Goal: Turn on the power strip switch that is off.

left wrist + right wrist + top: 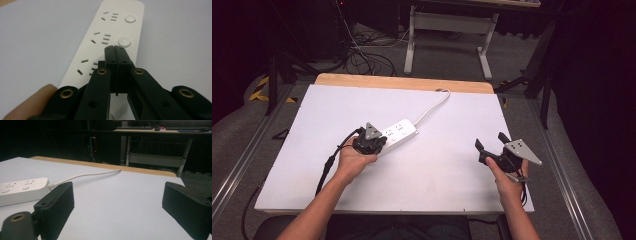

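Note:
A white power strip lies left of centre on the white table top, and its white cord runs off toward the far edge. My left gripper is over the strip's near end. In the left gripper view my left gripper is shut with nothing between its jaws. Its tips rest at the near edge of the middle round button on the strip. My right gripper is held above the table at the right, open and empty. The strip and cord lie off to its left.
A wooden strip borders the table's far edge. Beyond it stand a white desk frame and loose cables on the floor. Metal rails run along both sides of the table.

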